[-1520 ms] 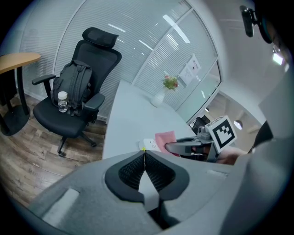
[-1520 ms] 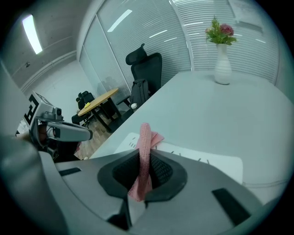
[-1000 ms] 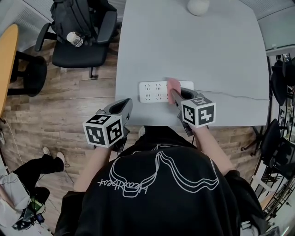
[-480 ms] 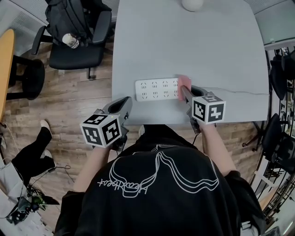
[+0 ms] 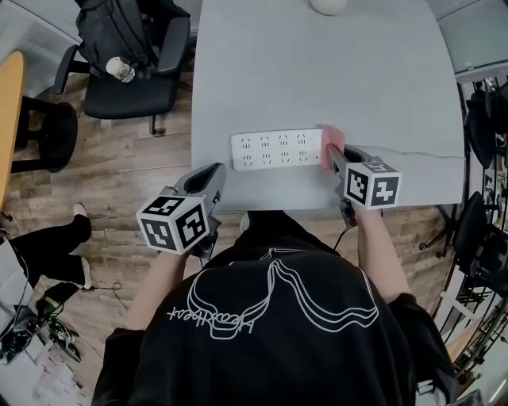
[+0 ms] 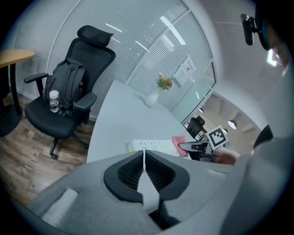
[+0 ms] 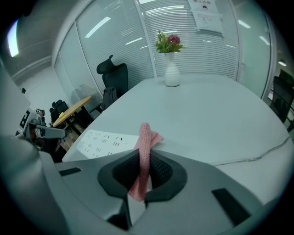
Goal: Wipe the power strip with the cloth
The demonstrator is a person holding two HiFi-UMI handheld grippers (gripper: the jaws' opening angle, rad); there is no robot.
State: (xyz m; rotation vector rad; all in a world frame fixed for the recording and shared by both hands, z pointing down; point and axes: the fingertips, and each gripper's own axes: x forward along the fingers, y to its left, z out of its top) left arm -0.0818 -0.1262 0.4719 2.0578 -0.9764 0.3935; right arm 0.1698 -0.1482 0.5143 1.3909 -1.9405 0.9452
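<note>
A white power strip lies flat near the front edge of the grey table, its thin cable running off to the right. My right gripper is shut on a pink cloth that rests at the strip's right end. In the right gripper view the pink cloth stands pinched between the jaws, with the power strip to its left. My left gripper hovers off the table's front left edge, jaws shut with nothing in them. From the left gripper view the strip and cloth lie ahead.
A white vase with flowers stands at the table's far edge. A black office chair carrying a backpack and a water bottle stands to the left on the wood floor. A person's legs show at the lower left.
My right gripper has dragged the pink cloth rightwards along the strip, from its middle-right to its right end. The left gripper has stayed put.
</note>
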